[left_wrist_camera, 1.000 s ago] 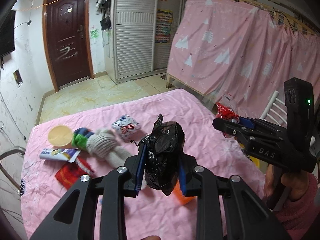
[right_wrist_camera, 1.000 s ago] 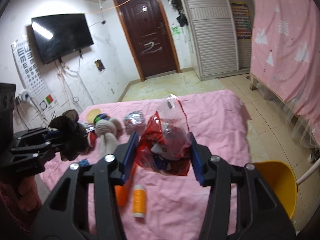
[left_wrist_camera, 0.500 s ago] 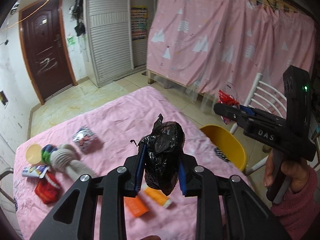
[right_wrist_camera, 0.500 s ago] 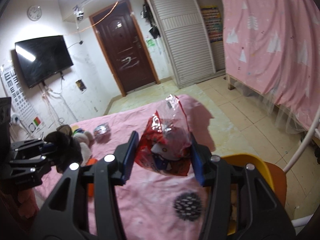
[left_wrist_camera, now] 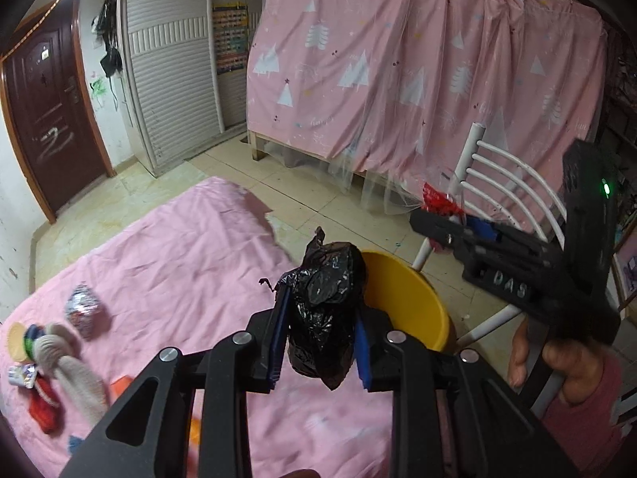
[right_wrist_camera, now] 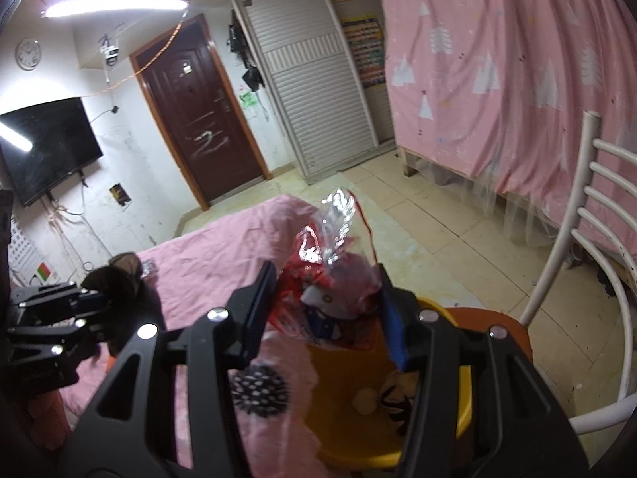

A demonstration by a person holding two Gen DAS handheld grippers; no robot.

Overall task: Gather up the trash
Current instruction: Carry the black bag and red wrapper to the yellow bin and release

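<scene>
We are clamping the left claw (left_wrist_camera: 320,332) on the black bag (left_wrist_camera: 324,310) | right claw (right_wrist_camera: 324,320) on the red wrapper (right_wrist_camera: 330,298) | both near the yellow bin (right_wrist_camera: 398,450) off the surface's edge | centring over its mouth before dropping.

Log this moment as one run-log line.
left claw: shut on black bag | right claw: shut on red wrapper | yellow bin: on chair, below right claw | drop: not yet

I see a dark brown door (right_wrist_camera: 203,131) in a scuffed white wall, a wall-mounted TV (right_wrist_camera: 43,147) to its left, a white slatted wardrobe (right_wrist_camera: 318,91), pink tree-print curtain (left_wrist_camera: 418,79) (over a wooden frame), beige tiled floor (right_wrist_camera: 458,231), ceiling tube light (right_wrist_camera: 115,6).
</scene>
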